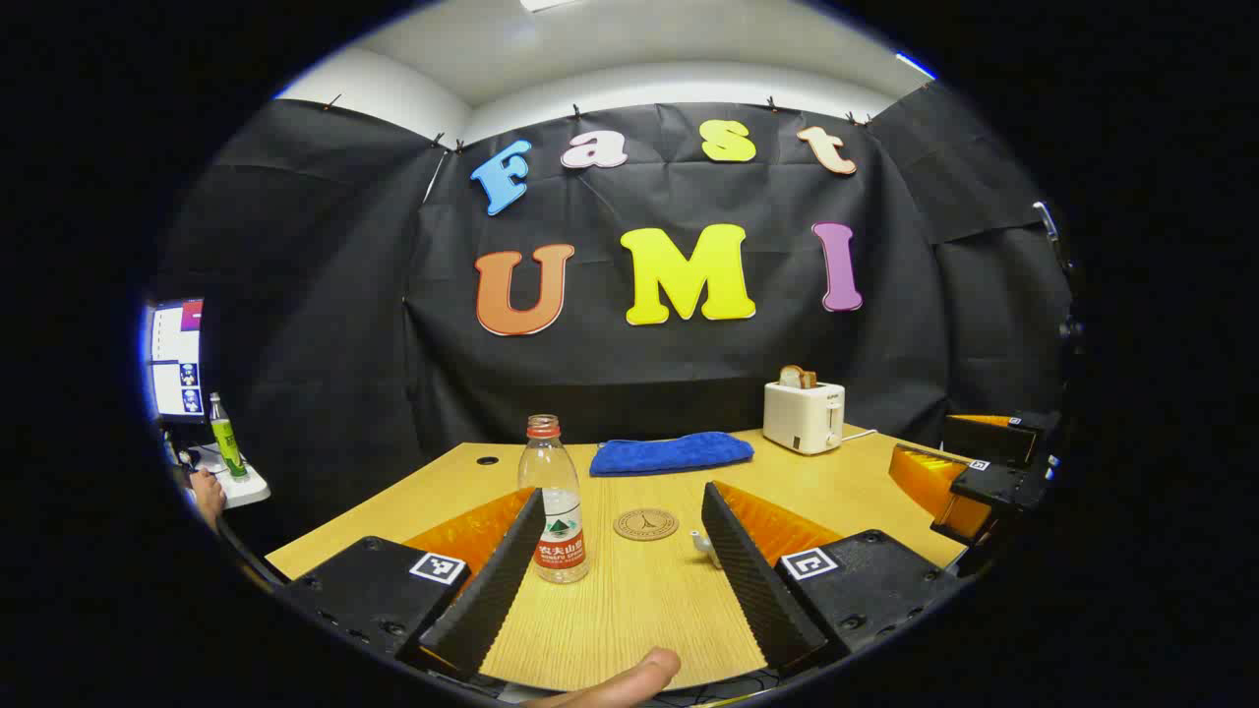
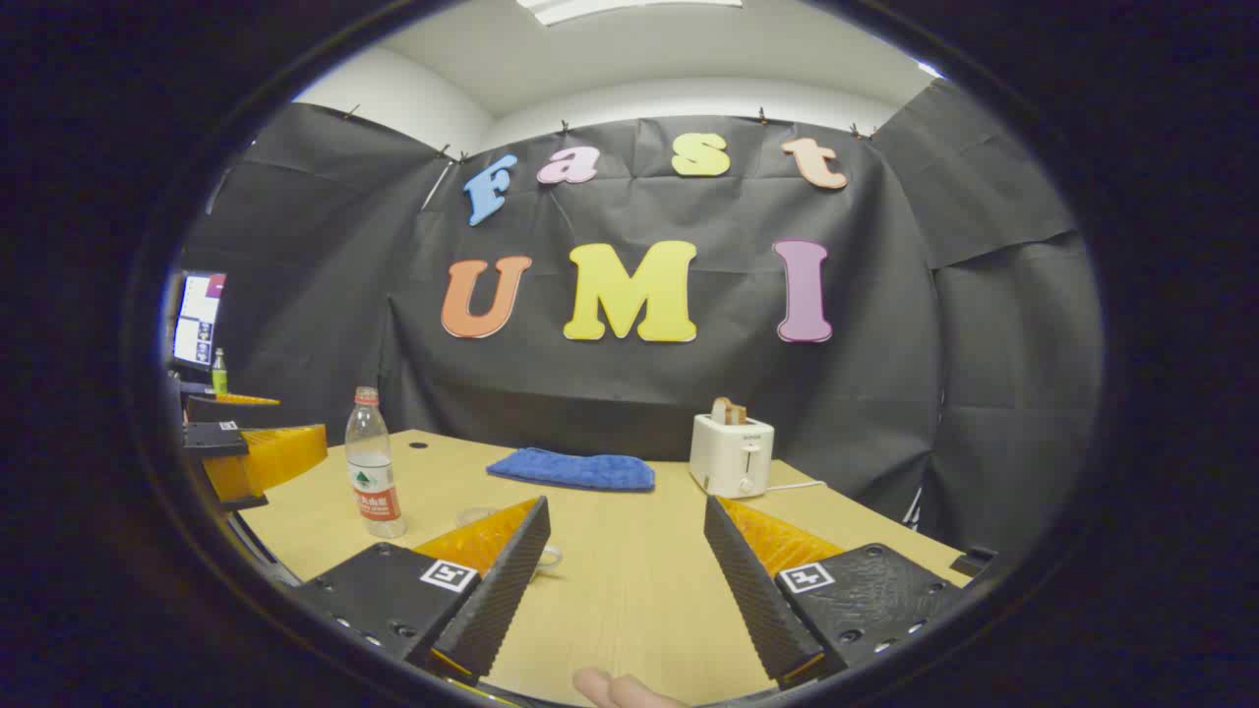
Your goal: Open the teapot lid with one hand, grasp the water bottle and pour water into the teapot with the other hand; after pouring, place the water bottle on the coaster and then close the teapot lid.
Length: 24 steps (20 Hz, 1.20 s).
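1. Clear plastic water bottle (image 1: 557, 511) stood upright on the wooden table (image 1: 629, 600), uncapped, with a red neck ring and a red-and-white label. In the left gripper view it stood just beside that gripper's left finger, not between the fingers.
2. Round brown coaster (image 1: 646, 524) lay flat on the table, just right of the bottle and apart from it.
3. Teapot (image 1: 703, 544) showed as a small pale part at the inner edge of the left gripper's right finger; the lid could not be made out. In the right gripper view a clear glass item (image 2: 482, 515) sat behind that gripper's left finger, too hidden to describe further.
4. Left gripper (image 1: 624, 551) had its jaws spread wide, nothing between them, held above the table. A fingertip (image 1: 629, 678) showed at the bottom edge.
5. Right gripper (image 2: 626, 556) likewise had its jaws apart and held nothing. In the left gripper view it appeared at the far right (image 1: 984, 472).
6. Blue towel (image 1: 672, 453) lay folded toward the back of the table.
7. White toaster (image 1: 805, 416) stood at the back right, with bread in its slot.
8. At the far left, a screen (image 1: 177, 359) and a green bottle (image 1: 226, 438) stood off the table.
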Tool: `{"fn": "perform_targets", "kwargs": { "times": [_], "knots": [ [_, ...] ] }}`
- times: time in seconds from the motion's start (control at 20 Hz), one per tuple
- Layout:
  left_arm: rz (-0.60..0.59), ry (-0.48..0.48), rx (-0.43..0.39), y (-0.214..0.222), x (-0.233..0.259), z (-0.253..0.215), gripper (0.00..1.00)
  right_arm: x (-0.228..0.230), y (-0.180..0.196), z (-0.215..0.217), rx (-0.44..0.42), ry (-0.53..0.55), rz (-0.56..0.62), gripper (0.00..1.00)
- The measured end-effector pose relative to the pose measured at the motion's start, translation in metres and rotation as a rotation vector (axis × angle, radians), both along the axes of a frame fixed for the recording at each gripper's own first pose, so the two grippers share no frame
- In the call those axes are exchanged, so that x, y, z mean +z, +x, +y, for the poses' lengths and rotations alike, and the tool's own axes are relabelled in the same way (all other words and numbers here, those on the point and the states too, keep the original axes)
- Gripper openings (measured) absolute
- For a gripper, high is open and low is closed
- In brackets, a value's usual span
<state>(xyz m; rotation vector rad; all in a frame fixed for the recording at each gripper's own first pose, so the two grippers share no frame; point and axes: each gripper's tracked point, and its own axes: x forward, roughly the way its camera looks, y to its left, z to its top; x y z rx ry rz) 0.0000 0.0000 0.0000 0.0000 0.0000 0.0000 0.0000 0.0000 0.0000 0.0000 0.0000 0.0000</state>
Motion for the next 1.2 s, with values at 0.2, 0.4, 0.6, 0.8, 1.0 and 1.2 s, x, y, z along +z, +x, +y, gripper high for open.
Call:
{"fn": "perform_targets", "kwargs": {
  "times": [0.2,0.4,0.6,0.8,1.0,1.2],
  "knots": [
    [0.025,-0.046,0.019,0.005,-0.007,0.006,1.0,-0.005,0.005,0.001,0.006,0.009,0.012,0.97],
    [0.038,-0.048,0.03,0.008,-0.012,0.009,1.0,-0.015,0.011,-0.002,0.004,0.004,0.033,0.95],
    [0.047,-0.046,0.034,0.007,-0.016,0.011,1.0,-0.021,0.015,0.0,0.01,0.01,0.045,0.97],
    [0.05,-0.04,0.056,0.01,-0.018,0.024,1.0,-0.037,0.027,0.011,0.025,0.004,0.06,0.95],
    [0.052,-0.024,0.093,0.013,-0.018,0.046,1.0,-0.044,0.048,0.032,0.049,0.039,0.068,0.95],
    [0.055,-0.046,0.121,0.012,-0.017,0.066,1.0,-0.054,0.079,0.069,0.104,0.027,0.078,0.95]
  ]
}}
